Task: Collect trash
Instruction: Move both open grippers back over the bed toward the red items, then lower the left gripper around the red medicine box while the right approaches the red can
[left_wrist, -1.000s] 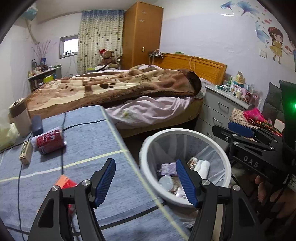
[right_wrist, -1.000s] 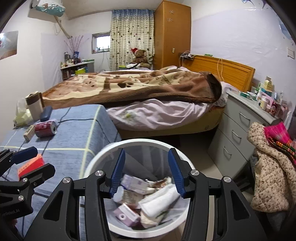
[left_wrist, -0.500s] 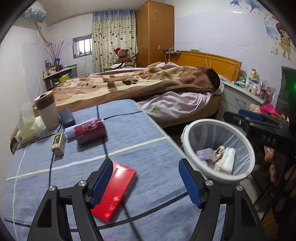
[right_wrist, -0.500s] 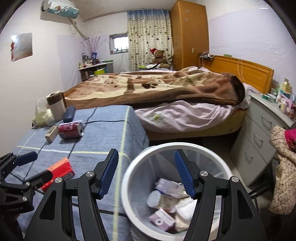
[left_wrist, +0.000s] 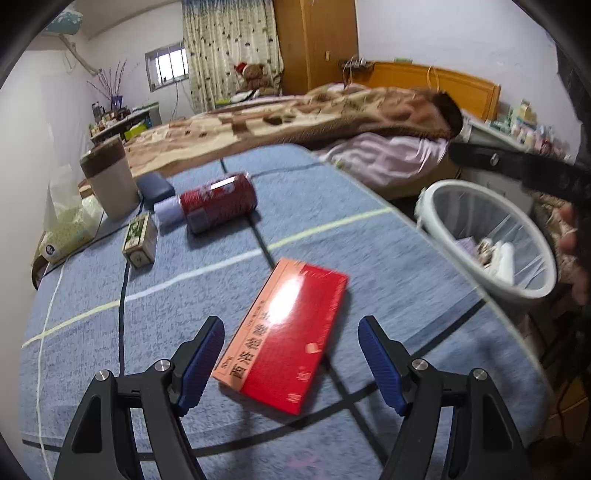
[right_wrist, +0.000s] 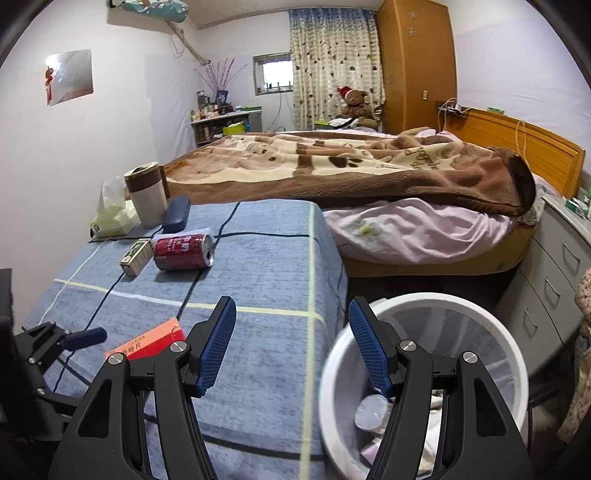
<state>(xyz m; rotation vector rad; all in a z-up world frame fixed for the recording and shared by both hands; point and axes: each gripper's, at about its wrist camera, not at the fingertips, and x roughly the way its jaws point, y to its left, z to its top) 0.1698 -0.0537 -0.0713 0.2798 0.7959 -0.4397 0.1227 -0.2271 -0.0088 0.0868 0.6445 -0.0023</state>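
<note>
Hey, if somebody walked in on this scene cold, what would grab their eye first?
Probably the glossy red box, lying flat on the blue bedspread right between the open blue pads of the left hand-held gripper. Next, the red can on its side farther back, and the white trash bin beside the bed, already holding rubbish.

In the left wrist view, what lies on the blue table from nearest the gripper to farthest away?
Red box → small green carton → red can → dark blue case → brown-lidded cup.
</note>
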